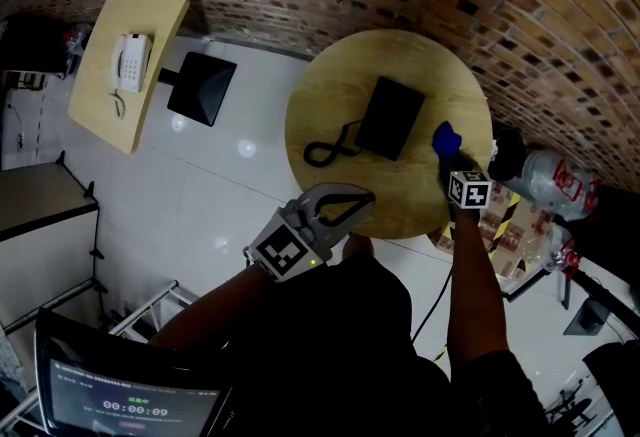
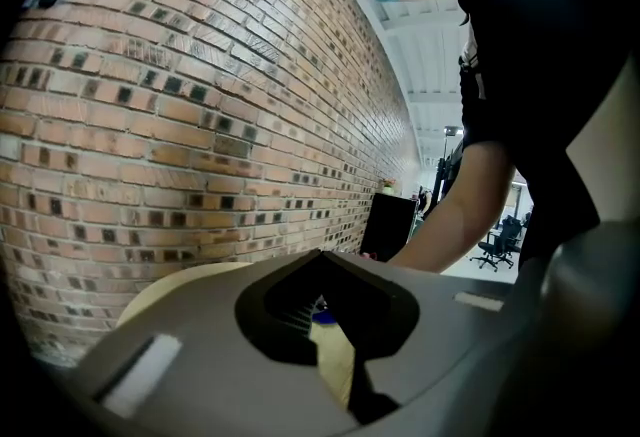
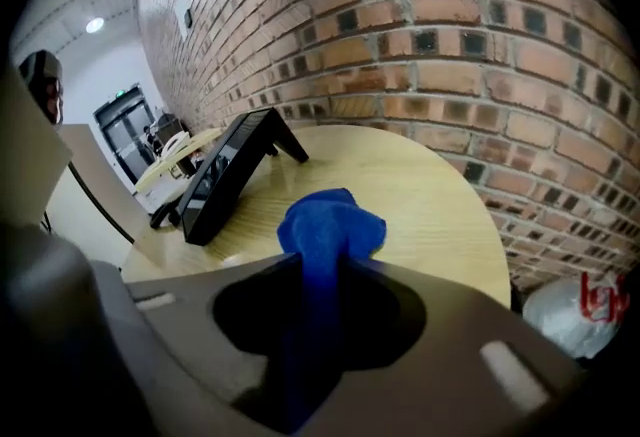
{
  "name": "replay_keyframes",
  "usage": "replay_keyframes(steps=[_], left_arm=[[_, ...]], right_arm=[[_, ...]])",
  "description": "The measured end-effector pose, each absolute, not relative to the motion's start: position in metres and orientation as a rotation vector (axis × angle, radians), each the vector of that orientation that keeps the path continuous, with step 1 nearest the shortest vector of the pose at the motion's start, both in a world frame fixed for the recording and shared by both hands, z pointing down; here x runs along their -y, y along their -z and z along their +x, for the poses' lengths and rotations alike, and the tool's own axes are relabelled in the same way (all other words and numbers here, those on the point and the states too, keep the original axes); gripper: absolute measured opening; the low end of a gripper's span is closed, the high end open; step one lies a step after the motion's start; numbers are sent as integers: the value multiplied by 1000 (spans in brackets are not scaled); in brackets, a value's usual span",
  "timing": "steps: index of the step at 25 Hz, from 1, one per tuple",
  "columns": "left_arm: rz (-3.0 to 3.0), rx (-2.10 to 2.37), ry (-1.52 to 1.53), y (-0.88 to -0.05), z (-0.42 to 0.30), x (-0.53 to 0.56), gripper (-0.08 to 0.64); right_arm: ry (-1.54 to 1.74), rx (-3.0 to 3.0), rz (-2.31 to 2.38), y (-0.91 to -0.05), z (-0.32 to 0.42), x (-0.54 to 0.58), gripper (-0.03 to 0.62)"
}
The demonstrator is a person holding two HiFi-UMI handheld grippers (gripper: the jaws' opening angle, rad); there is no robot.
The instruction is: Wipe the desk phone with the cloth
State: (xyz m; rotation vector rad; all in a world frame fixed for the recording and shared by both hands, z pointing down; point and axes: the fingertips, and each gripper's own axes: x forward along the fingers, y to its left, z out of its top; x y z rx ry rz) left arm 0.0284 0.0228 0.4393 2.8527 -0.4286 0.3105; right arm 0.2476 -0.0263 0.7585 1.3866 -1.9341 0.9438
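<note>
Pinches the blue cloth (image 1: 446, 138) in the right hand-held gripper (image 1: 450, 157) just right of the desk phone (image 1: 390, 117), ready for wiping; holds the left hand-held gripper (image 1: 364, 198), pressed together and empty, short of the phone.

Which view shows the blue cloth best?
The right gripper view: the blue cloth sits large and centred, pinched in the right tool. The head view shows a small blue patch by the table edge; the left gripper view, a mere blue speck.

The bright blue cloth (image 3: 330, 230) is standing out against the pale wood-grain tabletop (image 3: 430, 195) and the plain black desk phone (image 3: 225, 175).
</note>
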Motion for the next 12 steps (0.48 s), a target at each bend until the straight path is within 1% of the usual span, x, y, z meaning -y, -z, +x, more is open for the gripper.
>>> replay_keyframes(steps=[4, 7, 12], left_arm=[[2860, 418, -311, -438, 31, -25, 5], [2857, 426, -299, -437, 29, -25, 5], [2868, 436, -287, -431, 19, -25, 5]], right_arm=[[-975, 1956, 1383, -757, 248, 29, 111], [-967, 1946, 1393, -752, 249, 31, 162], [-771, 1967, 1504, -708, 257, 42, 169]])
